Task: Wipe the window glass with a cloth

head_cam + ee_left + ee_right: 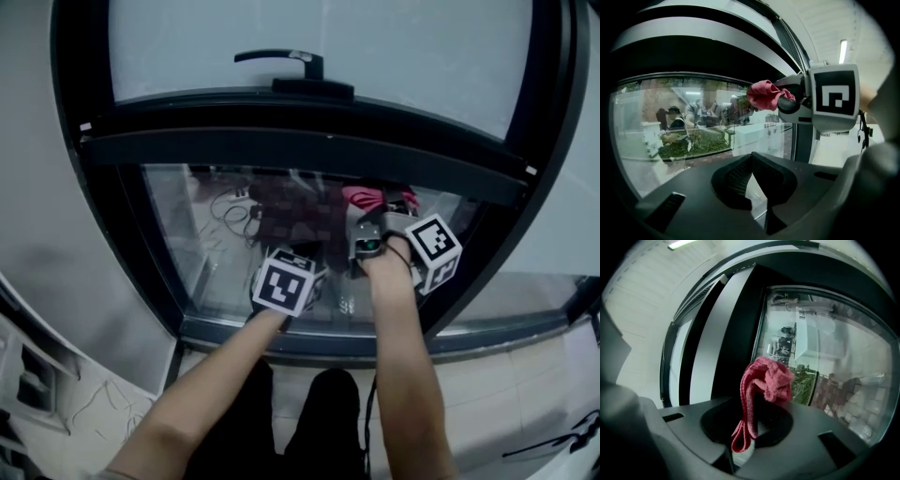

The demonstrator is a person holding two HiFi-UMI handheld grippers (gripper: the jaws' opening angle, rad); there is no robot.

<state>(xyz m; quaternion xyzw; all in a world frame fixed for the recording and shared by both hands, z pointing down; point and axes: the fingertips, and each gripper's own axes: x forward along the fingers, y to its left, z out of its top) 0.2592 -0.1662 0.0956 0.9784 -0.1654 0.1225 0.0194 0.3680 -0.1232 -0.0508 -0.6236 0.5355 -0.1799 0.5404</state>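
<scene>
A pink cloth (765,379) is bunched between the jaws of my right gripper (752,401), which is shut on it; a folded end hangs down between them. In the head view the cloth (368,197) sits against the upper right of the lower window glass (220,248), just under the black crossbar (309,150). Whether it presses on the pane I cannot tell. My left gripper (751,157) is shut with nothing in it and points at the same glass (670,136), lower and to the left. Its marker cube (284,281) is close to the right gripper's cube (434,246).
A black window frame (103,187) surrounds the pane, with a sill (309,337) along the bottom. Above the crossbar is a second pane with a black handle (281,58). Through the glass are people, plants and cables outside. A grey wall (37,187) stands at the left.
</scene>
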